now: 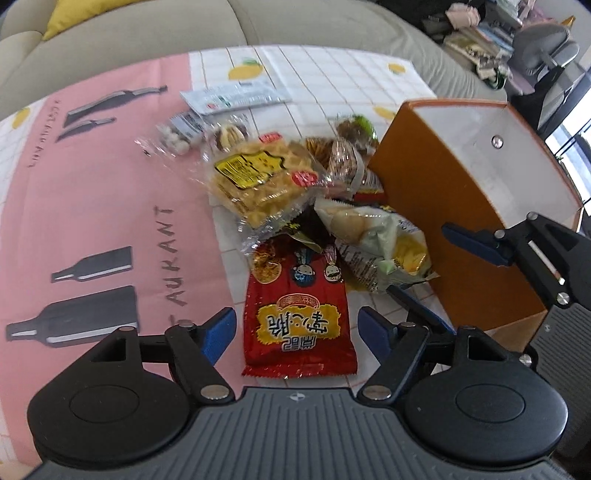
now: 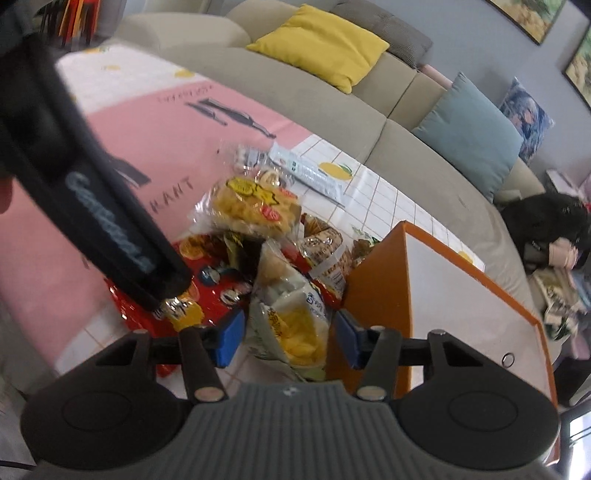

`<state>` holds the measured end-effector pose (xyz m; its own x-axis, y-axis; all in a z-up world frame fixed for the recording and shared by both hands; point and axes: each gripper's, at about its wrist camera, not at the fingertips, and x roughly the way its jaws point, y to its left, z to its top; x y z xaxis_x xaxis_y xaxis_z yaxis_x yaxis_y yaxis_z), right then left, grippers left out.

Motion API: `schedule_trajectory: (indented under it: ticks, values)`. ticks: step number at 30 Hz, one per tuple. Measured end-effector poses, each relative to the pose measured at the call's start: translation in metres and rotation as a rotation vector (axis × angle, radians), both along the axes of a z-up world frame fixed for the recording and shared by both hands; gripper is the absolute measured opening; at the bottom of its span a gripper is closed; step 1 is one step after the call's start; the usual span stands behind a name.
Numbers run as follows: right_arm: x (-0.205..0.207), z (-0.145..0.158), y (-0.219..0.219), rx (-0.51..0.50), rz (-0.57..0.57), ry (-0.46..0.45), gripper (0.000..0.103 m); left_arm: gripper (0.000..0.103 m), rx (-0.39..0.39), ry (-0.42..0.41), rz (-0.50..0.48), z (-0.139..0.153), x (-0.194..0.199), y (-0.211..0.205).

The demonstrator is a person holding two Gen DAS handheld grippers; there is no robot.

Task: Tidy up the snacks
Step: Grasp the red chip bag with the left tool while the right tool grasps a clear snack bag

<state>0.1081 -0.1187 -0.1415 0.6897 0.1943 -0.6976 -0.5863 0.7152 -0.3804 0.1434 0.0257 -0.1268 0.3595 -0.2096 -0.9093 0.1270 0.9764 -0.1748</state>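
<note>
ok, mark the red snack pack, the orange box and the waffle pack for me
red snack pack (image 1: 300, 325): left wrist view, on its yellow label.
orange box (image 1: 424, 192): left wrist view, on its orange side wall.
waffle pack (image 2: 251, 206): right wrist view, on the yellow waffles inside.

**A lounge with a long beige sofa**

A curved beige sofa (image 2: 413, 122) runs behind the worktop's far edge, carrying a yellow cushion (image 2: 321, 44), a teal cushion (image 2: 476, 136) and a blue patterned one (image 2: 528, 118). Two framed pictures (image 2: 532, 14) hang on the grey-blue wall (image 2: 469, 40). Past the sofa's end stand a grey swivel chair (image 1: 543, 48) and cluttered stacks of books (image 1: 476, 40). Daylight comes through a window (image 1: 569, 144) at the right.
</note>
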Motion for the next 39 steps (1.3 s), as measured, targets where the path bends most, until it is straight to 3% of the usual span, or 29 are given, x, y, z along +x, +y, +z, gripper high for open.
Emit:
schedule_trajectory:
  ticks: [11, 16, 21, 25, 27, 32, 34, 39]
  values:
    - [0.004, -0.018, -0.002, -0.024, 0.043, -0.03, 0.053, 0.091, 0.02, 0.06, -0.004, -0.031, 0.019, -0.016]
    - [0.002, -0.026, 0.001, -0.042, 0.041, -0.04, 0.06, 0.096, 0.066, 0.052, -0.021, -0.038, 0.024, -0.024]
    - [0.001, -0.033, 0.005, -0.064, 0.05, -0.066, 0.06, 0.097, 0.102, 0.049, -0.019, -0.045, 0.028, -0.022]
    - [-0.003, -0.037, 0.006, -0.068, 0.052, -0.083, 0.061, 0.098, 0.085, 0.035, -0.014, -0.048, 0.028, -0.017]
    - [-0.003, -0.037, 0.006, -0.072, 0.055, -0.091, 0.061, 0.093, 0.074, 0.026, -0.016, -0.049, 0.026, -0.015]
    - [-0.006, -0.036, 0.008, -0.07, 0.07, -0.087, 0.047, 0.075, 0.075, 0.0, -0.019, -0.041, 0.016, -0.014]
    - [-0.006, -0.036, 0.007, -0.076, 0.06, -0.096, 0.034, 0.07, 0.075, -0.008, -0.018, -0.037, 0.014, -0.013]
    - [-0.005, -0.027, 0.001, -0.034, 0.031, -0.063, 0.029, 0.066, 0.036, -0.02, 0.022, -0.028, 0.007, -0.003]
